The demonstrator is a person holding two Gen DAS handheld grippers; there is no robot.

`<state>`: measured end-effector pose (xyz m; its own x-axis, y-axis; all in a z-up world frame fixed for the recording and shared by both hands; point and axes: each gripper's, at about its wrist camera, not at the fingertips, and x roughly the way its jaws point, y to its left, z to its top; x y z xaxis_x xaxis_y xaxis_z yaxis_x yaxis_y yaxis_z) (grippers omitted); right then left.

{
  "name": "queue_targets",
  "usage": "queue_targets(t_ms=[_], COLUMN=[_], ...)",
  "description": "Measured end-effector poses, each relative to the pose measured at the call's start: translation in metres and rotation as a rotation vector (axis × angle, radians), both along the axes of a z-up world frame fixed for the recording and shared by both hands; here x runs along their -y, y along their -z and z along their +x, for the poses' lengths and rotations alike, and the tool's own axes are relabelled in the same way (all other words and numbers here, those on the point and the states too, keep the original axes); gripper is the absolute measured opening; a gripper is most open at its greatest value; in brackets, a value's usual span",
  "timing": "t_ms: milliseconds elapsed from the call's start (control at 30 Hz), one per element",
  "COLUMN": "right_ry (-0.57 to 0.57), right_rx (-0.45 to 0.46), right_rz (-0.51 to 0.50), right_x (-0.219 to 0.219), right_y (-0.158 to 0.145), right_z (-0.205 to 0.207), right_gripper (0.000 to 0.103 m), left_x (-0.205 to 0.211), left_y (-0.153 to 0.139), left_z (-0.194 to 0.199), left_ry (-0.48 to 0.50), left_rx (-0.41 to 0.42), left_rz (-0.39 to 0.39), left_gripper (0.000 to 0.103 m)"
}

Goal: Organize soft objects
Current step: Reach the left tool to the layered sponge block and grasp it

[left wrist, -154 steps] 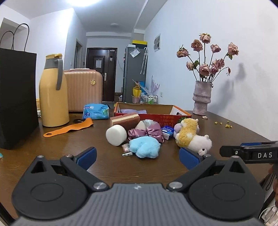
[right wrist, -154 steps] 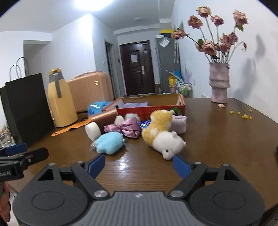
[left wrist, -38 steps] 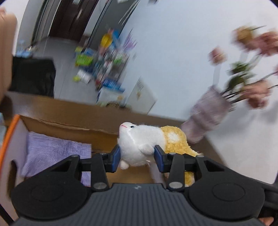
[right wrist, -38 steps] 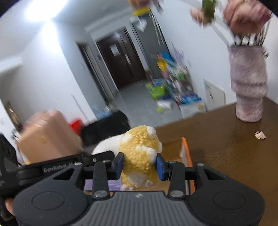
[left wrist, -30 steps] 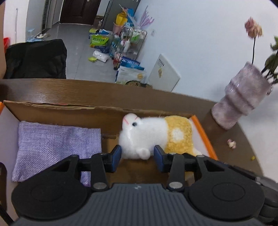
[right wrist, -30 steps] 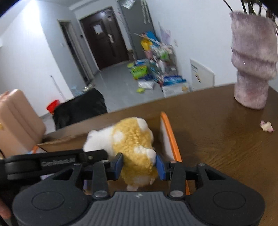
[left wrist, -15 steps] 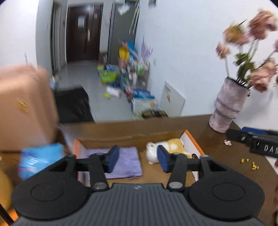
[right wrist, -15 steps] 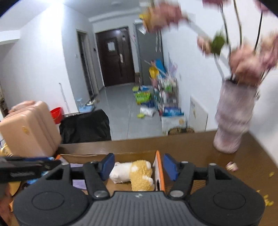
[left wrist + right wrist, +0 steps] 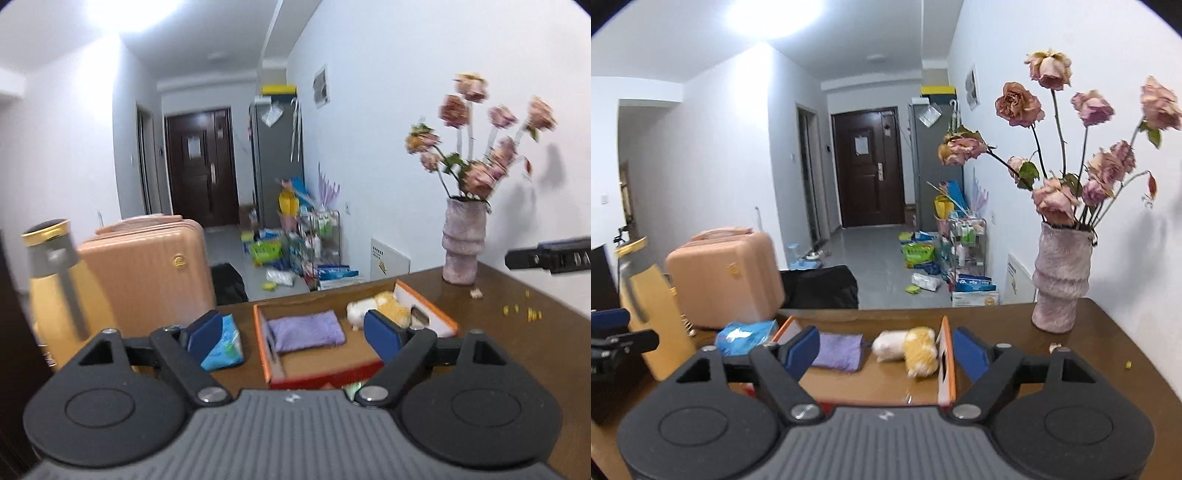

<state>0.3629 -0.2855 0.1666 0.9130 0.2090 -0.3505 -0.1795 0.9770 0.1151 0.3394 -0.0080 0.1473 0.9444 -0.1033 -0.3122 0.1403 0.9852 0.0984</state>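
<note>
The white and yellow plush toy [image 9: 376,305] [image 9: 908,347] lies inside the orange-rimmed cardboard box [image 9: 263,343] [image 9: 946,365], at its right end. A folded purple cloth [image 9: 306,328] [image 9: 836,351] lies in the box's left half. My left gripper [image 9: 293,334] hovers above and in front of the box, its jaws opening with nothing between them. My right gripper [image 9: 886,350] is likewise raised before the box, jaws opening and empty. Its tip [image 9: 546,255] shows at the right edge of the left wrist view.
A pale vase of dried roses [image 9: 463,245] [image 9: 1060,280] stands on the brown table [image 9: 517,347] at the right. A blue tissue pack [image 9: 223,343] [image 9: 746,332] lies left of the box, with a yellow thermos [image 9: 55,291] and pink suitcase [image 9: 147,269] beyond.
Both grippers let go of the plush toy, which now lies in the box. Both pulled back and upward from the box while their jaws spread wide.
</note>
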Motion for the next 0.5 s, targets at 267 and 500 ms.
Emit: queue_targets(t_ms=[267,500], right_ry=[-0.034,-0.058], right_rx=[0.020,-0.109], right_rz=[0.007,0.006], right_x=[-0.020,-0.028], right_y=[0.084,0.141], right_z=[-0.133,-0.221], right_gripper=[0.086,0.087], left_x=[-0.016,-0.040], left_y=[0.071,0.110], left_z=[-0.140,-0.220], left_ry=[0.010,-0.069], left_rx=[0.063,-0.010], left_rz=[-0.102,-0.136], left_gripper=[0.096,0.101])
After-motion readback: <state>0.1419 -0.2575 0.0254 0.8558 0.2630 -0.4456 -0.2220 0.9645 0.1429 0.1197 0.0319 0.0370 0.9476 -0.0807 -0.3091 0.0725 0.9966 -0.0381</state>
